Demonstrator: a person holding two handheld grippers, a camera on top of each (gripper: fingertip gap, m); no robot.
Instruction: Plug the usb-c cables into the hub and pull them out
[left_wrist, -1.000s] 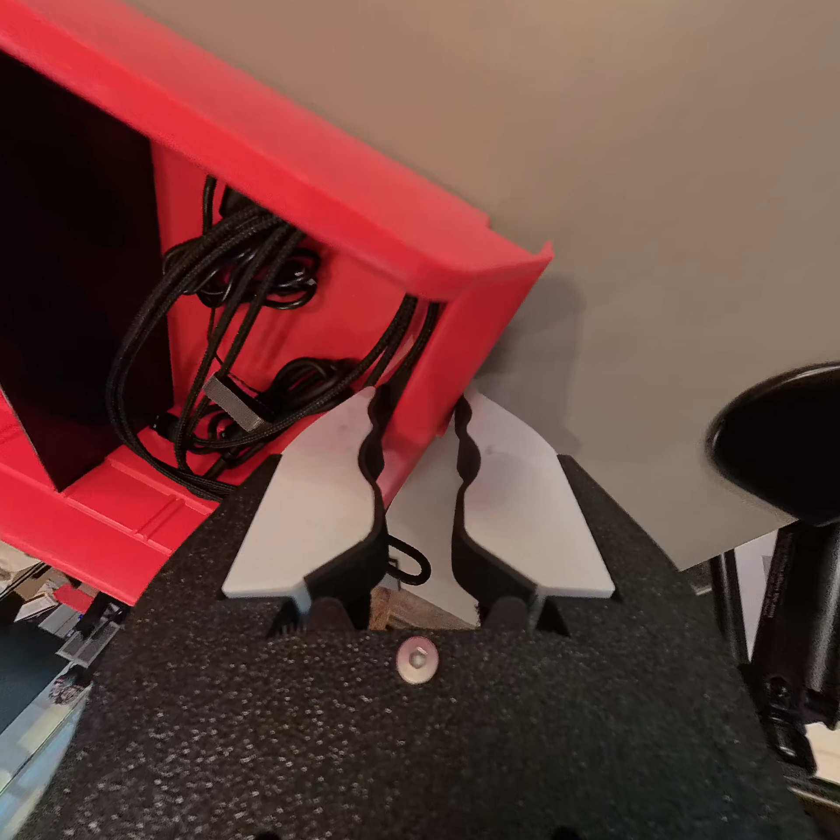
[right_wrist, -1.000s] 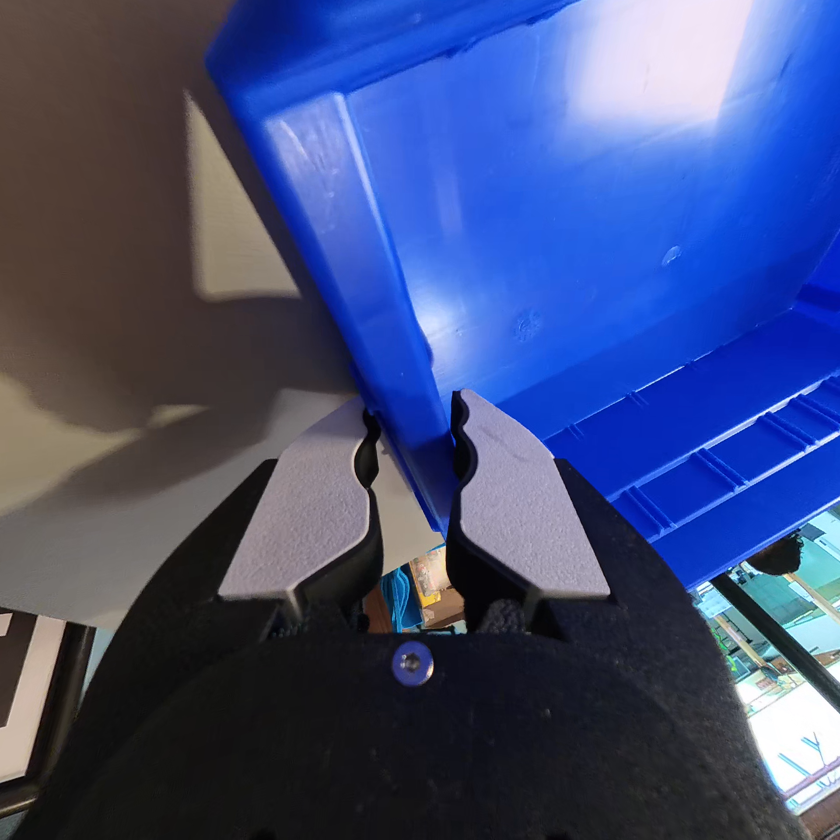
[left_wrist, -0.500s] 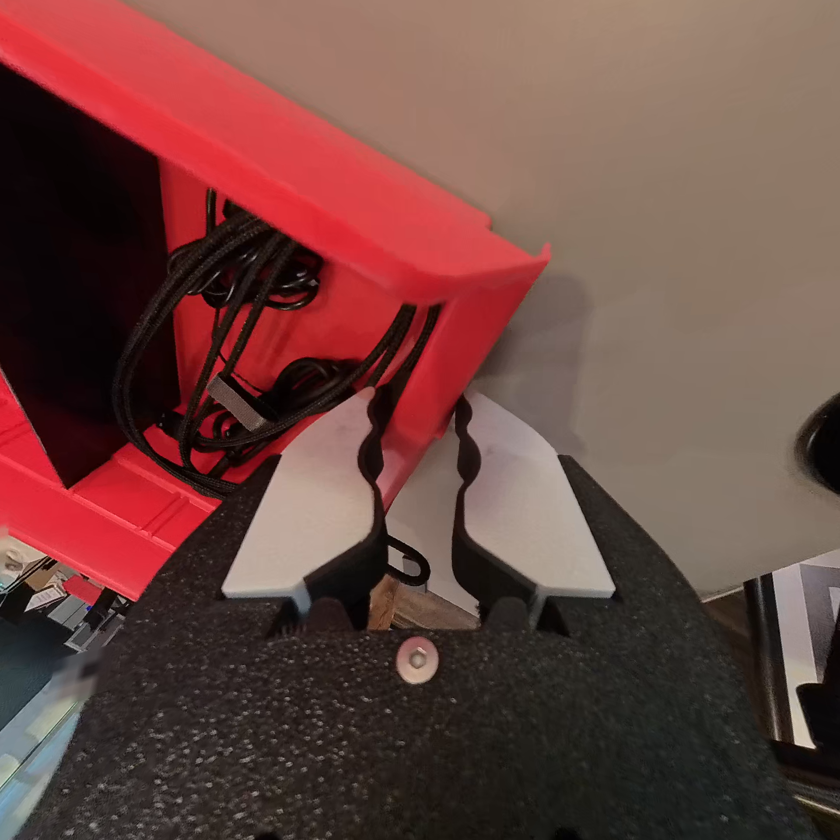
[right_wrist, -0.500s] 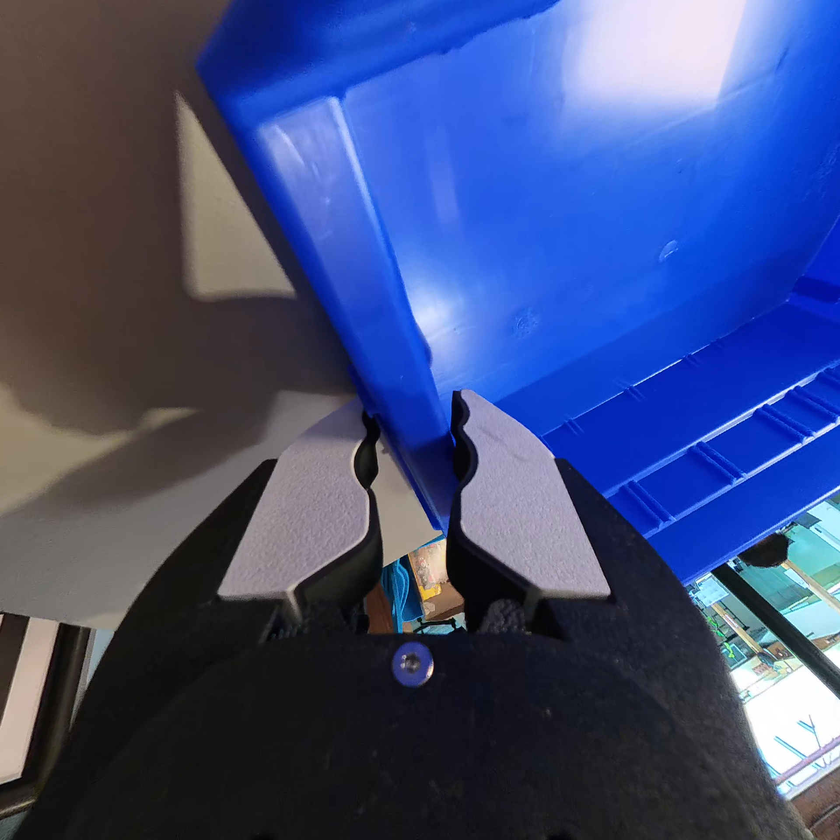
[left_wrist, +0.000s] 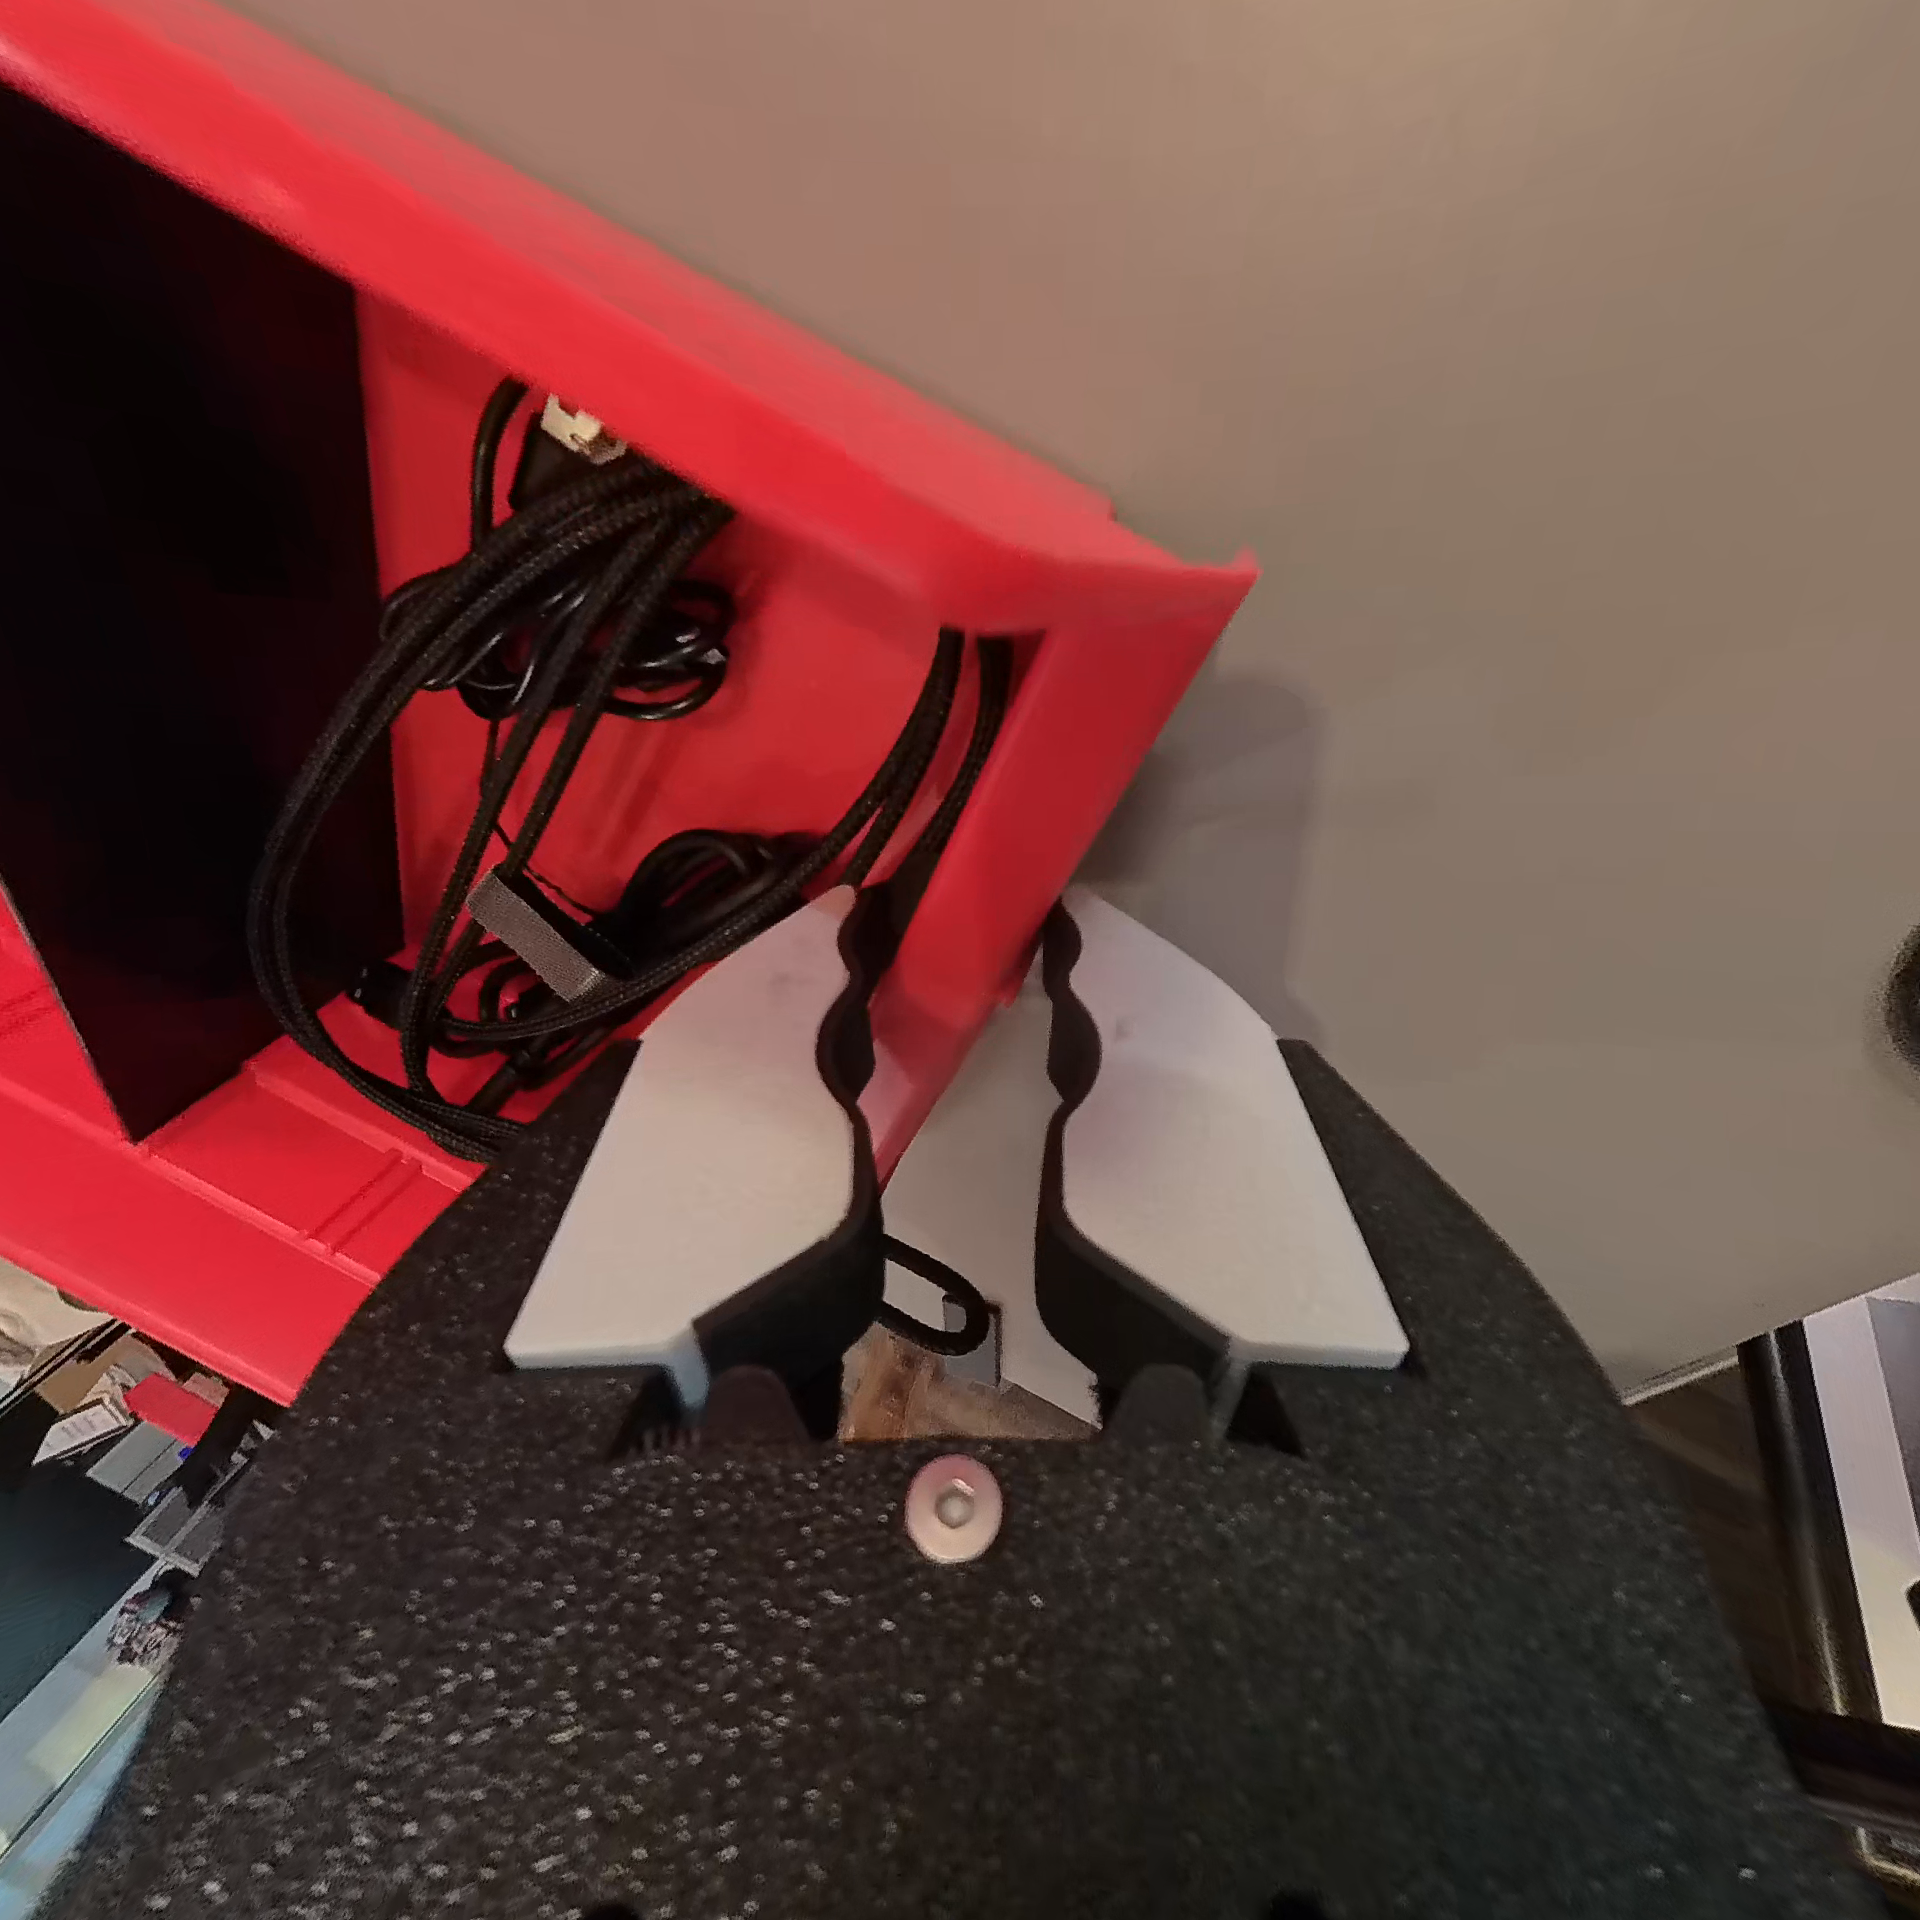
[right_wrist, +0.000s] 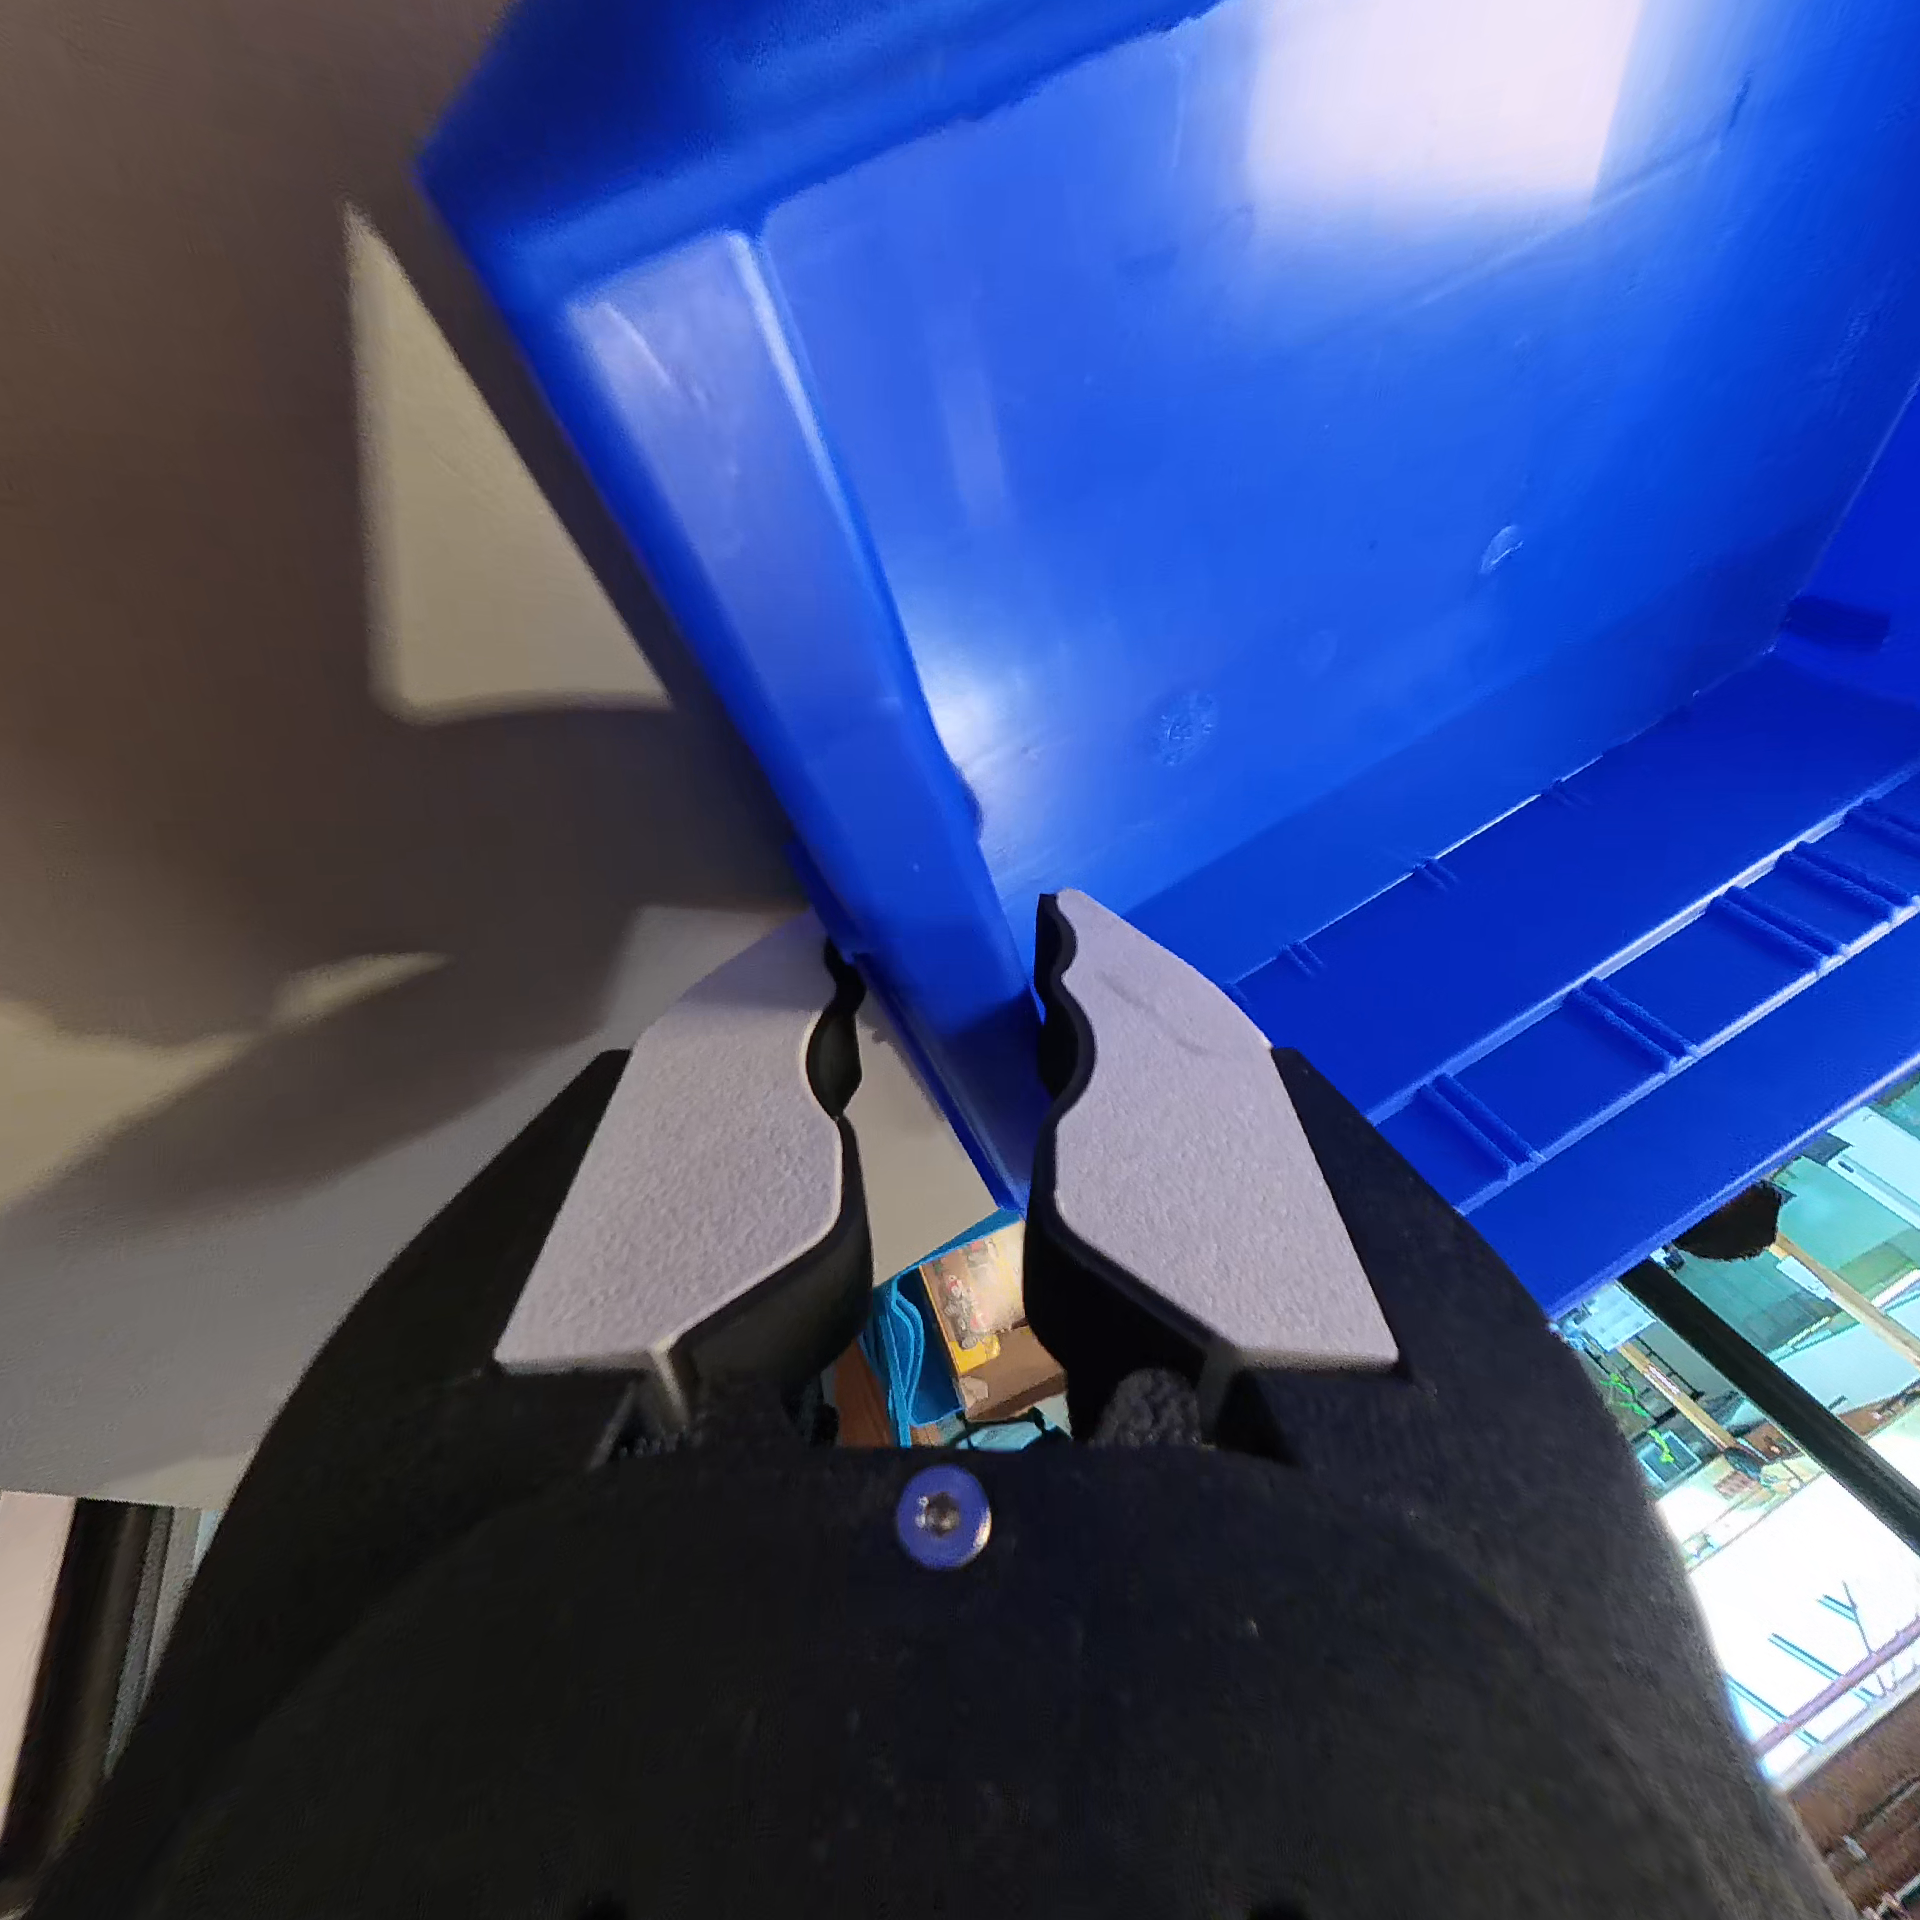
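Observation:
My left gripper (left_wrist: 956, 914) is shut on the side wall of a red bin (left_wrist: 727, 416), one finger inside and one outside near its corner. Inside the bin lie coiled black braided cables (left_wrist: 582, 623), one with a grey strap (left_wrist: 530, 935), and a white-tipped plug (left_wrist: 577, 431) at the top. No hub shows clearly. My right gripper (right_wrist: 935, 935) is shut on the side wall of a blue bin (right_wrist: 1299, 468), near its corner. The part of the blue bin's inside that shows holds nothing.
Both bins sit on a grey tabletop (left_wrist: 1455, 416), also visible in the right wrist view (right_wrist: 208, 520). A dark panel (left_wrist: 156, 623) fills the red bin's left part. The table edge and a black frame (left_wrist: 1787, 1558) lie at lower right. Room clutter shows below both bins. The grippers' ends are close to 90 centimetres from one another.
Both bins stay fixed between the fingers while the table slides behind them. The black round object at the left view's right edge has almost left view. The white-tipped plug has come into sight.

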